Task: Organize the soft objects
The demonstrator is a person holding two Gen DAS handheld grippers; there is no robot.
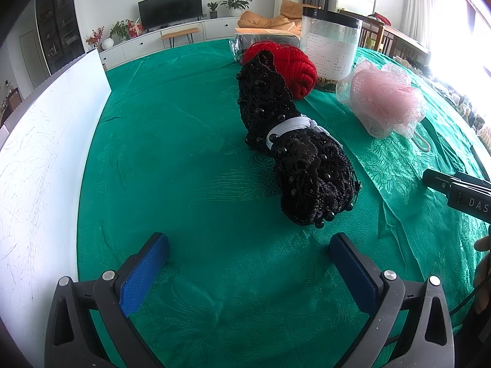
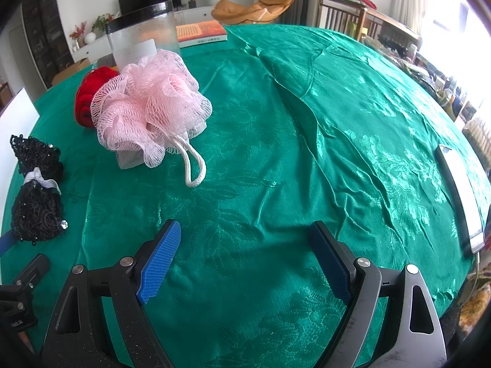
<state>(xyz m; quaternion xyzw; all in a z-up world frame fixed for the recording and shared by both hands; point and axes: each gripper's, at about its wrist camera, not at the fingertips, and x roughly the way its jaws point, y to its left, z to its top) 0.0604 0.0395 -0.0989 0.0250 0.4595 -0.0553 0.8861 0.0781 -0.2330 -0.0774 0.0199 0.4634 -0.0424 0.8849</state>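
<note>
The black beaded lace bundle point(image 1: 294, 153), tied round its middle with a white elastic band point(image 1: 288, 128), lies on the green tablecloth point(image 1: 184, 153) and serves as the landmark. Just short of its near end the left gripper point(image 1: 248, 242) hangs with its blue pads spread wide and nothing between them. Touching the bundle's far end is a ball of red yarn point(image 1: 294, 67); behind the yarn stands a clear jar with a black lid point(image 1: 331, 46). To the bundle's right, apart from it, sits a pink mesh bath sponge point(image 1: 383, 98) with a white cord loop. A white board point(image 1: 46, 153) stands along the table edge to the bundle's left.

The right gripper point(image 2: 245, 239), well to the right of the bundle, is also wide open and empty over bare cloth. Only its camera shows a book point(image 2: 201, 32) beyond the jar and a phone point(image 2: 460, 193) far right. Only the left camera shows a plastic-wrapped dark pack point(image 1: 242, 43) behind the yarn.
</note>
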